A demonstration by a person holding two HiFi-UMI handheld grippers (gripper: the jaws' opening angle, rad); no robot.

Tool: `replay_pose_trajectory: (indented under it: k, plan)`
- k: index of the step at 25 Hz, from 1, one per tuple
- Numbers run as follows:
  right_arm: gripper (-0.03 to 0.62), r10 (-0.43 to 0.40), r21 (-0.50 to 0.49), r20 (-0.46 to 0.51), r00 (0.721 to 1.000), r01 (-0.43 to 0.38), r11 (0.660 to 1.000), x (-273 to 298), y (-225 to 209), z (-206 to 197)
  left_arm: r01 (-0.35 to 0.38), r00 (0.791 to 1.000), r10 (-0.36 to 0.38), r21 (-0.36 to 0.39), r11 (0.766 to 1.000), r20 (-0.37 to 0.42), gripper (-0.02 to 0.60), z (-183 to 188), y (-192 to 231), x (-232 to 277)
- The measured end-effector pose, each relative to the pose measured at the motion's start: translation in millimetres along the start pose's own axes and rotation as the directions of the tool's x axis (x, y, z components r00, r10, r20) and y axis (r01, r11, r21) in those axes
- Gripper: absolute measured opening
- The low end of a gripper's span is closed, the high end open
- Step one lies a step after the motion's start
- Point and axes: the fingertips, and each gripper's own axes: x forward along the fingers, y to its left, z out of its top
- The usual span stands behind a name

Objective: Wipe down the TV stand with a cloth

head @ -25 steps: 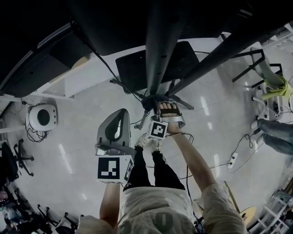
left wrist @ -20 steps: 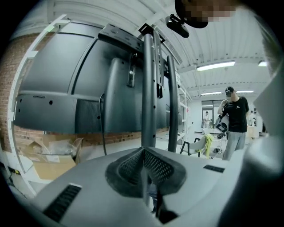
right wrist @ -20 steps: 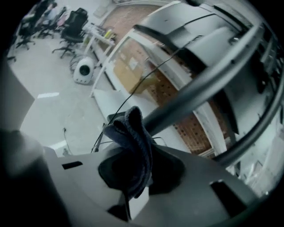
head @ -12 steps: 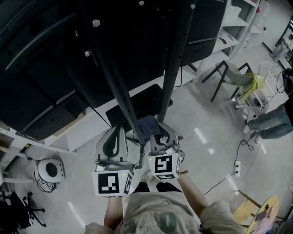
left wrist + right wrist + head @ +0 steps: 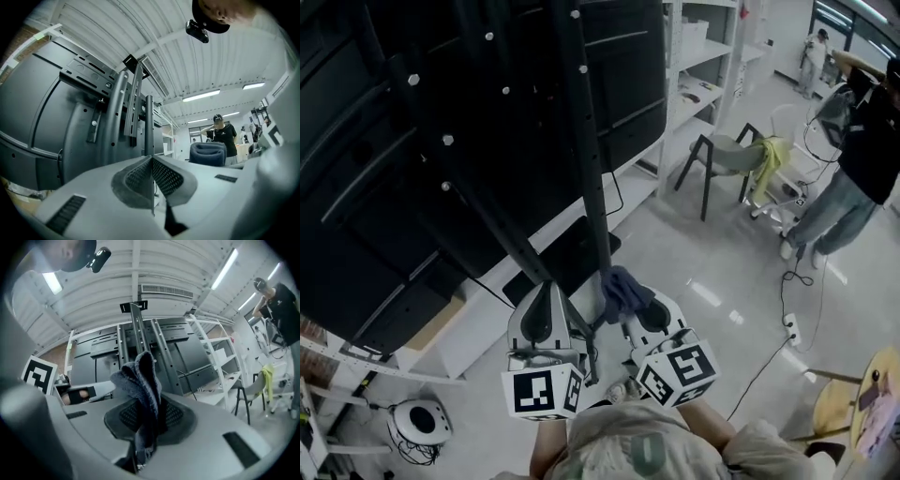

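Note:
The dark TV stand [image 5: 581,122] rises in front of me with two perforated black uprights and the back of a big screen [image 5: 412,169] on the left. My right gripper [image 5: 630,302] is shut on a blue-grey cloth [image 5: 623,286] that sits against the right upright's lower part. In the right gripper view the cloth [image 5: 140,385] sticks up folded from between the jaws, with the stand's posts [image 5: 140,333] behind. My left gripper [image 5: 542,309] is shut with nothing in it, just left of the cloth. Its view shows the pads [image 5: 151,176] pressed together below the stand's bracket [image 5: 126,103].
White shelving [image 5: 712,56] stands behind the stand. A chair with a yellow cloth on it [image 5: 741,155] sits right of it, and a person in dark top and jeans [image 5: 853,159] stands at far right. A round white device [image 5: 420,422] with cables lies on the floor at left.
My view has tilted up from the floor and stand base toward the uprights. Both grippers have come closer to my body, and the cloth has risen with the right gripper along the post.

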Motion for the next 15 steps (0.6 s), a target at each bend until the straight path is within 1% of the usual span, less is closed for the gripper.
replay_pose_trajectory:
  k: [3, 5, 7, 8, 9, 10, 11, 12, 13, 15]
  plan:
    - [0.057, -0.010, -0.006, 0.028, 1.000, 0.010, 1.000, -2, -1, 12, 0.003, 1.000, -0.003, 0.008, 1.000, -0.001, 0.015, -1, 0, 1]
    - [0.057, -0.010, -0.027, 0.048, 0.999, 0.011, 1.000, 0, -1, 22, 0.002, 1.000, -0.002, 0.005, 1.000, 0.000, 0.015, 1, 0, 2]
    - [0.057, -0.005, -0.101, 0.081, 0.997, 0.013, 0.995, 6, -2, 38, 0.009, 1.000, -0.009, 0.006, 1.000, 0.002, 0.015, 5, -2, 4]
    - [0.057, 0.001, -0.166, 0.106, 0.994, 0.017, 0.986, 11, -1, 51, 0.011, 1.000, -0.011, 0.019, 1.000, -0.001, 0.015, 7, -3, 5]
    - [0.057, 0.010, -0.247, 0.132, 0.991, 0.023, 0.969, 18, 0, 68, 0.010, 1.000, -0.010, 0.040, 0.999, -0.005, 0.015, 10, -2, 5]
    - [0.057, 0.022, -0.338, 0.153, 0.988, 0.032, 0.941, 28, 3, 87, 0.006, 1.000, -0.005, 0.063, 0.998, -0.010, 0.015, 14, -1, 4]
    - [0.057, 0.029, -0.436, 0.168, 0.985, 0.048, 0.899, 38, 5, 108, 0.001, 1.000, 0.000, 0.077, 0.997, -0.013, 0.015, 18, 0, 2]
    - [0.057, 0.029, -0.531, 0.186, 0.982, 0.076, 0.844, 48, 7, 132, -0.004, 1.000, 0.005, 0.081, 0.997, -0.013, 0.015, 21, 2, 1]
    - [0.057, 0.026, -0.615, 0.214, 0.977, 0.114, 0.780, 58, 8, 157, -0.007, 1.000, 0.008, 0.077, 0.997, -0.012, 0.015, 23, 3, 0]
    - [0.057, 0.046, -0.744, 0.291, 0.956, 0.196, 0.639, 81, 16, 209, -0.010, 1.000, 0.011, 0.083, 0.997, -0.008, 0.015, 26, 7, 2]
